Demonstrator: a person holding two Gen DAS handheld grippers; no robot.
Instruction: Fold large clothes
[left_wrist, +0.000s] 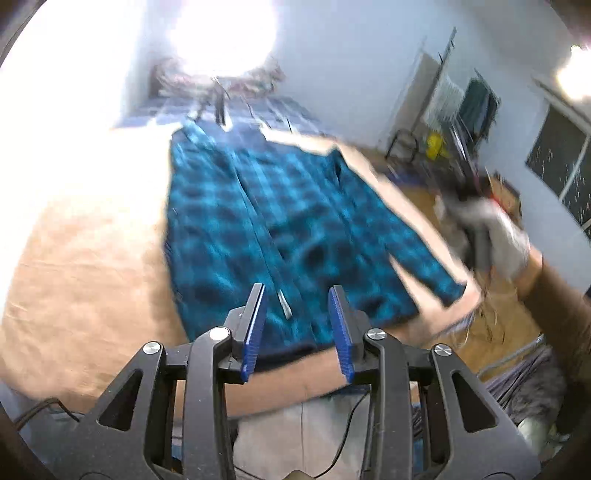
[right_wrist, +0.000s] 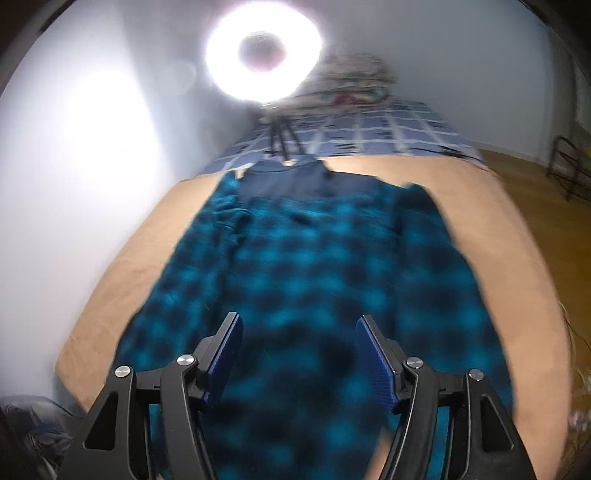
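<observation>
Now the big tan bed (right_wrist: 498, 236) is holding the blue plaid jacket (right_wrist: 314, 266), lying flat and looking soft and floppy; grabbing its bottom hem seems best. Both the left gripper (left_wrist: 297, 328) and right gripper (right_wrist: 299, 354) are hanging wide open above it, holding nothing.

The right hand-held gripper (right_wrist: 299, 354) fills the near edge of the view, its two blue-padded fingers (right_wrist: 224, 360) spread wide apart with nothing between them. Beyond and beneath them a teal-and-black plaid garment (right_wrist: 314, 266) lies spread flat on a tan sheet (right_wrist: 517, 258) covering the bed, its dark collar end (right_wrist: 284, 181) at the far side and one sleeve (right_wrist: 436, 236) running along the right. The picture is blurred, so finer folds cannot be made out. Farther off, a blue checked bedcover (right_wrist: 388, 136) takes over from the sheet, and a small tripod (right_wrist: 281, 138) stands there carrying a glaring ring light (right_wrist: 263, 51). A wooden floor (right_wrist: 554, 206) shows at the right.
</observation>
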